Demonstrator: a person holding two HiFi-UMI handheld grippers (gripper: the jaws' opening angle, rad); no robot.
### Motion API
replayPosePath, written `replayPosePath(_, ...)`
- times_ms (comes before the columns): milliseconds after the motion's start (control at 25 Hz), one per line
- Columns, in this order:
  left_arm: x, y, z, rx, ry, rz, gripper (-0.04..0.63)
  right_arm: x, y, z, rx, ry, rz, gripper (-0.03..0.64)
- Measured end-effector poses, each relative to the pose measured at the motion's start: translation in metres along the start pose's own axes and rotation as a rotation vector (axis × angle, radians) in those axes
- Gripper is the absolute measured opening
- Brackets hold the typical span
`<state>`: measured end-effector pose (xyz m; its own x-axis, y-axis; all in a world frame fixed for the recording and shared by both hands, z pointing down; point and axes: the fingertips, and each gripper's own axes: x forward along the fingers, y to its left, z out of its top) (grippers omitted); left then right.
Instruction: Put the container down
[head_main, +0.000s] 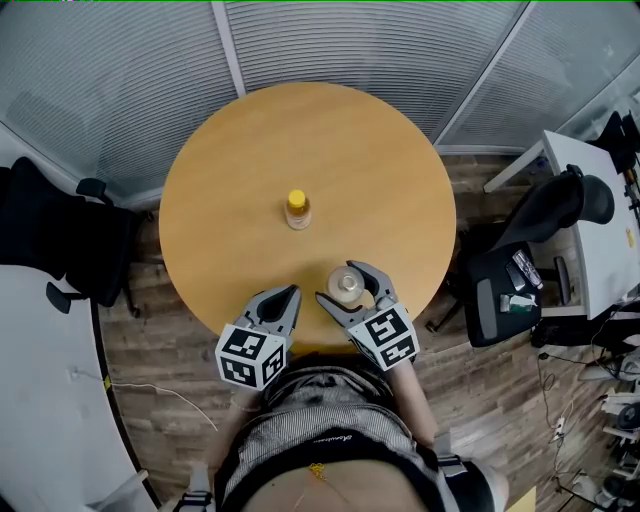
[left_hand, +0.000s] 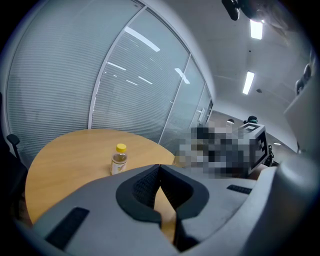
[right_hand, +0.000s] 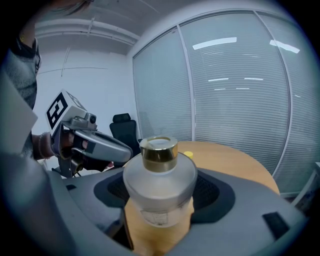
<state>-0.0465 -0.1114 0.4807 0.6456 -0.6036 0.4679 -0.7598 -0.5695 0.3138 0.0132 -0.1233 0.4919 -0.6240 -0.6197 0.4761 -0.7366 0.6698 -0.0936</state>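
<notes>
Container (head_main: 345, 284) gripped in right gripper (head_main: 341, 282) at near table (head_main: 300, 140) edge, set-down pending; left gripper (head_main: 291, 293) clenched, empty; next: lower upright, release

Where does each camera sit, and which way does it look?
Head view: on the person's head, facing steeply down at the table, left gripper, right gripper and the person's torso.
Left gripper view: on the left gripper, facing across the table past its shut jaws to the yellow-capped bottle.
Right gripper view: on the right gripper, facing the container held in its jaws; the left gripper shows beside.
Shared: all views show the yellow-capped bottle.
</notes>
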Motion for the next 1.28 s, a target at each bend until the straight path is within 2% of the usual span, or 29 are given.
replayPosePath(640, 0.003, 0.009, -0.004, -0.010, 0.016, 0.011, 0.020, 0.024, -0.005, -0.037, 0.005, 0.060, 0.014, 0.347)
replayPosePath(1280, 0.007, 0.021, -0.007, -0.035, 0.029, 0.016, 0.020, 0.061, -0.024, -0.078, 0.033, 0.126, -0.017, 0.347)
